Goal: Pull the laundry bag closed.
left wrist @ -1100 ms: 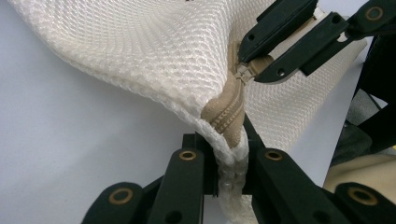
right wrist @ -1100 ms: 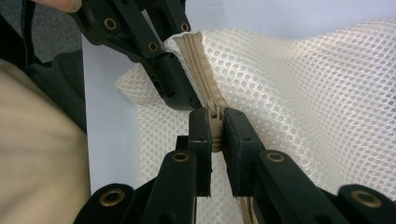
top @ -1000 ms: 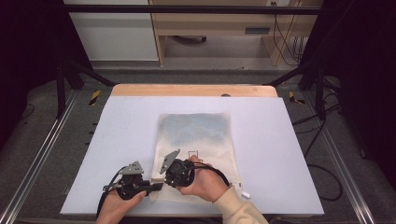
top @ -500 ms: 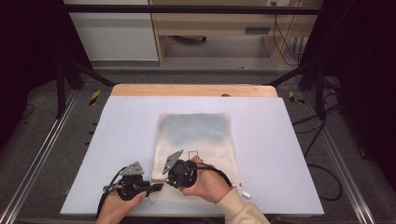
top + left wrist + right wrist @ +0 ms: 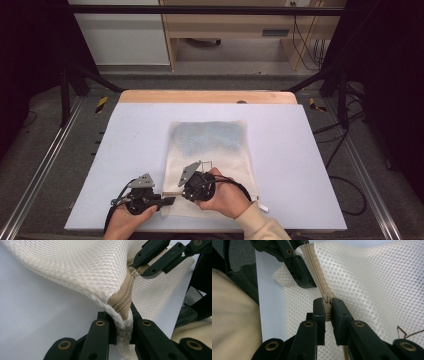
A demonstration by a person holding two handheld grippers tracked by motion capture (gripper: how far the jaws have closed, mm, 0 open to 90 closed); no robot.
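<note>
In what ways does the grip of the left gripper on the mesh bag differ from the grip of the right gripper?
The left gripper pinches the corner seam of the mesh bag, at the end of the zipper; the right gripper pinches the zipper pull, farther along the zipper. In the high view, the left gripper sits at the bag's near left corner, while the right gripper sits over the bag. Both are shut on the same bag.

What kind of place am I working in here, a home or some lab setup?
Most likely a lab or recording workstation, not a home. The white table sits inside a dark metal frame with floor rails, loose cables hang at the back, and only a mesh zip bag lies on it.
</note>
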